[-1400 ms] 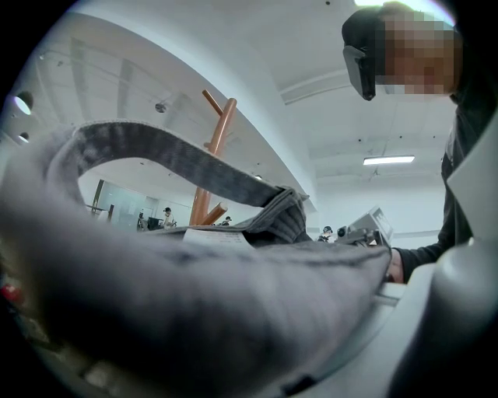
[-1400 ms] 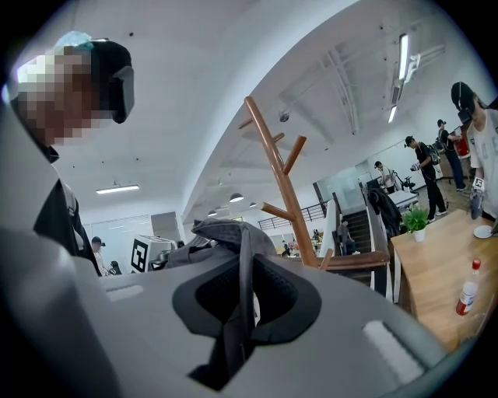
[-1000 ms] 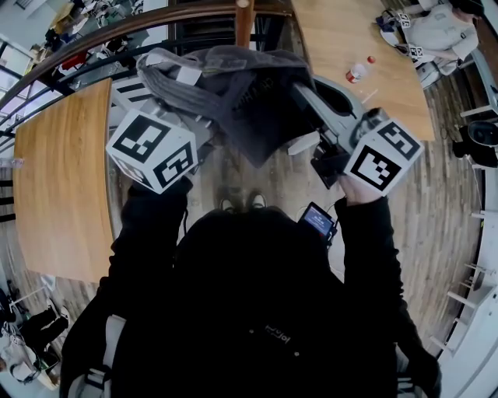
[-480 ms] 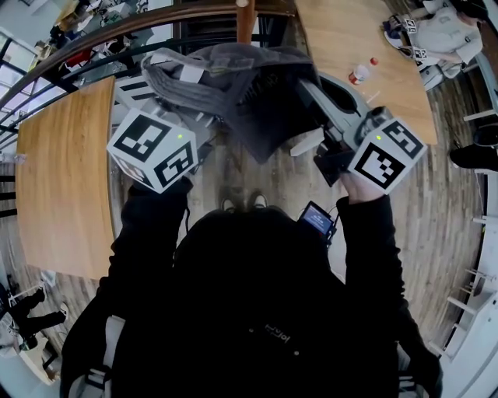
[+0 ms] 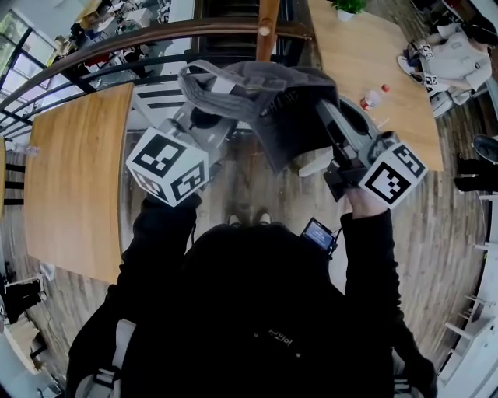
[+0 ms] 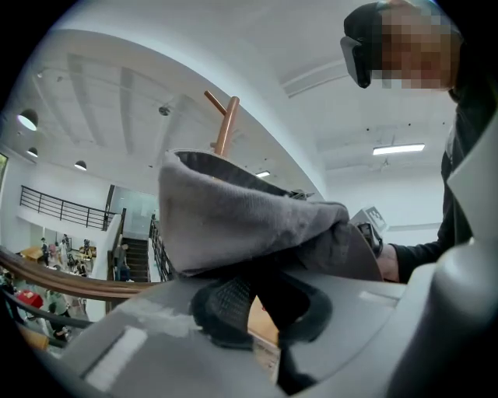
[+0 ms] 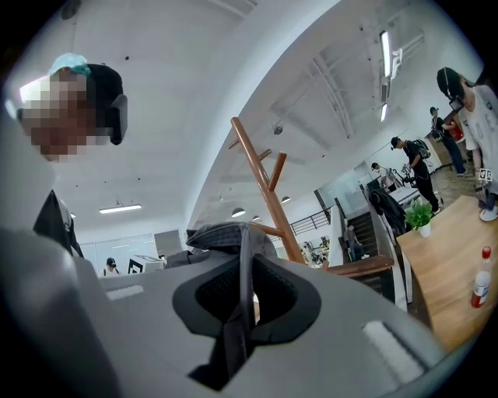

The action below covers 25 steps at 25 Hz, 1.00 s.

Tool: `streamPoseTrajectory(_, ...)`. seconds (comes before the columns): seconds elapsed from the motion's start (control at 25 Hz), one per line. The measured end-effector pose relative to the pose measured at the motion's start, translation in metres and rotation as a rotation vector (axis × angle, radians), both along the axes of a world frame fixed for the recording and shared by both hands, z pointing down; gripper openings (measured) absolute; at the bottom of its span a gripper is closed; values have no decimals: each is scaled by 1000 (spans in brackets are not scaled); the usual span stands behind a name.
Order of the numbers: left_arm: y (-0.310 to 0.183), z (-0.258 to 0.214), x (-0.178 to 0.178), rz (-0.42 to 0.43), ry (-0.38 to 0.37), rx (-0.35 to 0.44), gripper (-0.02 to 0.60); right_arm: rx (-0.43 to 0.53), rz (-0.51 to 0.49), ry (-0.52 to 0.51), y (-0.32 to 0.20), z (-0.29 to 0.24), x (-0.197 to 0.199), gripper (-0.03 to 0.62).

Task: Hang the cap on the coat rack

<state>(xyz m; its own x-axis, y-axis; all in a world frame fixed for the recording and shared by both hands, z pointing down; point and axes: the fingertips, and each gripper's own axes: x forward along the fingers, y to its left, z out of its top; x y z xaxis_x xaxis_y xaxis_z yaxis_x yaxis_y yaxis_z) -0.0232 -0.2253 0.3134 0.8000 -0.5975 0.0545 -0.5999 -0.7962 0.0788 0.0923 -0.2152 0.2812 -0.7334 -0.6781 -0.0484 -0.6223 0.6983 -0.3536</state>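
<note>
A dark grey cap [image 5: 264, 101] hangs stretched between my two grippers at chest height. My left gripper [image 5: 204, 118] is shut on the cap's left edge [image 6: 233, 225]. On the other side my right gripper [image 5: 327, 116] is shut on a thin fold of the cap [image 7: 243, 256]. The wooden coat rack [image 5: 267, 23] stands just beyond the cap; its brown pole and pegs [image 7: 264, 186] rise past the cap, and a peg tip [image 6: 223, 124] shows above the fabric.
Wooden tables stand to the left [image 5: 70, 179] and at the right [image 5: 373, 62], the right one with a bottle [image 5: 373, 98] and a potted plant [image 5: 348, 6]. A curved railing [image 5: 117, 47] runs behind the rack. People stand at the far right [image 7: 467, 116].
Both grippers and the cap have shifted to the right and a little away from me, toward the coat rack pole. Both grips look unchanged.
</note>
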Motion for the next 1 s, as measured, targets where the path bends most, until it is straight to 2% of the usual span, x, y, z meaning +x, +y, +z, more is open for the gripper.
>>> streamPoseTrajectory(0.2, 4, -9, -12, -16, -2, 16, 5, 10, -31, -91, 3, -14, -2, 29)
streamPoseTrajectory(0.4, -5, -25, 0, -18, -4, 23, 5, -8, -18, -167, -9, -28, 23, 31)
streamPoseTrajectory(0.8, -3, -21, -8, -23, -3, 21, 5, -39, 34, -240, -17, -20, 46, 31)
streamPoseTrajectory(1.0, -6, -21, -13, -33, -1, 21, 5, -51, 45, -242, -25, -16, 49, 31)
